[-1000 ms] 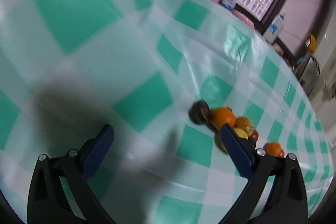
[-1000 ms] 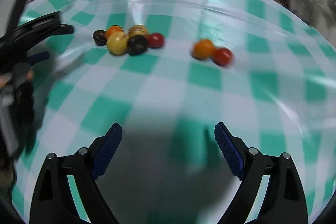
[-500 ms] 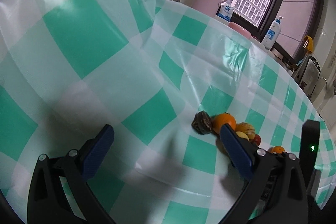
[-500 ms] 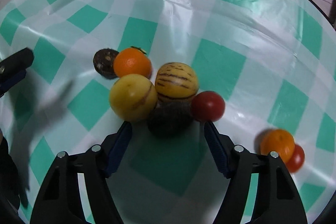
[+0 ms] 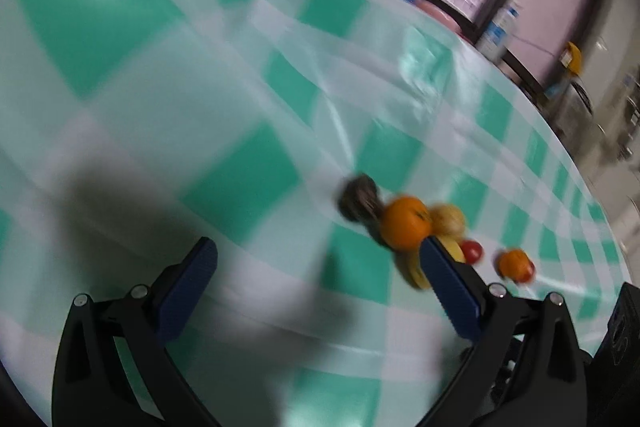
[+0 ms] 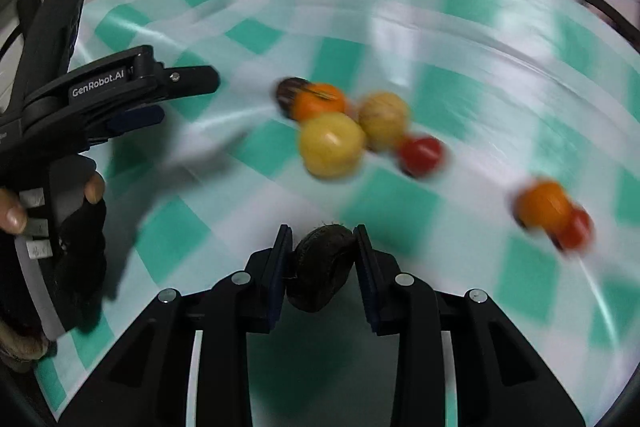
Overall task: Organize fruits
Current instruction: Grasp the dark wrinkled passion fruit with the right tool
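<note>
A: How is the table (image 6: 460,39) laid out?

B: A green-checked cloth is spread over it. A main cluster is seen mid-table: a yellow fruit (image 6: 331,145), a striped one (image 6: 383,119), an orange (image 6: 318,101), a red tomato (image 6: 423,155) and a dark fruit (image 6: 287,91). A second orange (image 6: 543,203) with a small red fruit (image 6: 576,229) lies well apart.

A: And the grippers?

B: A dark wrinkled fruit (image 6: 322,263) is clamped between the pads of the right gripper (image 6: 323,259). The left gripper (image 5: 316,287) is held wide open, nothing between its fingers.

A: How should the carry be done?

B: The grip should probably be kept firm but gentle, and the fruit lifted clear before being moved. Open cloth is available near the camera; the far edge, crowded with bottles, is best avoided.
</note>
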A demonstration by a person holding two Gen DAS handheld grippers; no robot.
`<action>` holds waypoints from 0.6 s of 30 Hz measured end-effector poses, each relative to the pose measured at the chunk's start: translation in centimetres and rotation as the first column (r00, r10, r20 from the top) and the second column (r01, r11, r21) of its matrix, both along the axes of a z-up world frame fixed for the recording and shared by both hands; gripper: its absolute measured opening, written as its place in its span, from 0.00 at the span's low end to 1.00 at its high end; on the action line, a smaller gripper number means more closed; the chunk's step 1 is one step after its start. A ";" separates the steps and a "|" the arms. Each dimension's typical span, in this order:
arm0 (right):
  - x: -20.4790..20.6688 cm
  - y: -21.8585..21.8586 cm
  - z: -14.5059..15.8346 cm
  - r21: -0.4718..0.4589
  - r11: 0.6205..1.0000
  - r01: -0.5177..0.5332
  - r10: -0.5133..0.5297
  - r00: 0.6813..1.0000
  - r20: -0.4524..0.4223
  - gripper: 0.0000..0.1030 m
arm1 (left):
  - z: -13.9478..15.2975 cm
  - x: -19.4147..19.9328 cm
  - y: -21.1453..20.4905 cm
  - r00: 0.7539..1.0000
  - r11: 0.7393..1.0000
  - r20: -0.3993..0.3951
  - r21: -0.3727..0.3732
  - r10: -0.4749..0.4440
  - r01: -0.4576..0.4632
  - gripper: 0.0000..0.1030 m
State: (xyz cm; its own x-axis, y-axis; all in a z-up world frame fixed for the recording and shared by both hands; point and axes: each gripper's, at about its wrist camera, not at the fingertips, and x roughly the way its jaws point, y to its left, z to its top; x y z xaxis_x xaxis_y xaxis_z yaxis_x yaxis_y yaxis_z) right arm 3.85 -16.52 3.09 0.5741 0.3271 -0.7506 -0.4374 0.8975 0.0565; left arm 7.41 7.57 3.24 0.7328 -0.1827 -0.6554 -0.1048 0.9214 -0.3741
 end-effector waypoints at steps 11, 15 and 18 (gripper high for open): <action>-2.6 -10.2 -0.3 0.325 0.893 0.312 -0.300 0.950 -0.089 0.32 | -0.3 -0.8 -5.7 0.984 0.973 -0.011 0.141 -0.181 0.180 0.98; -2.8 -10.5 0.0 0.345 0.889 0.301 -0.289 0.953 -0.086 0.31 | -0.4 -0.4 -7.2 0.981 0.964 -0.031 0.179 -0.192 0.195 0.98; -2.9 -10.1 -0.2 0.358 0.882 0.306 -0.295 0.951 -0.087 0.31 | -0.6 0.2 -8.5 0.979 0.957 -0.062 0.209 -0.195 0.203 0.98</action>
State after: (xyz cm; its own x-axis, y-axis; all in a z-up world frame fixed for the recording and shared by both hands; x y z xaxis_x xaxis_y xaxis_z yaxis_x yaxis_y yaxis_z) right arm 0.94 -26.64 2.86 0.6683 0.3946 -0.6307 -0.1428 0.9000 0.4118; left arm 7.61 -0.94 2.63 0.6679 -0.1752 -0.7233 0.0778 0.9830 -0.1662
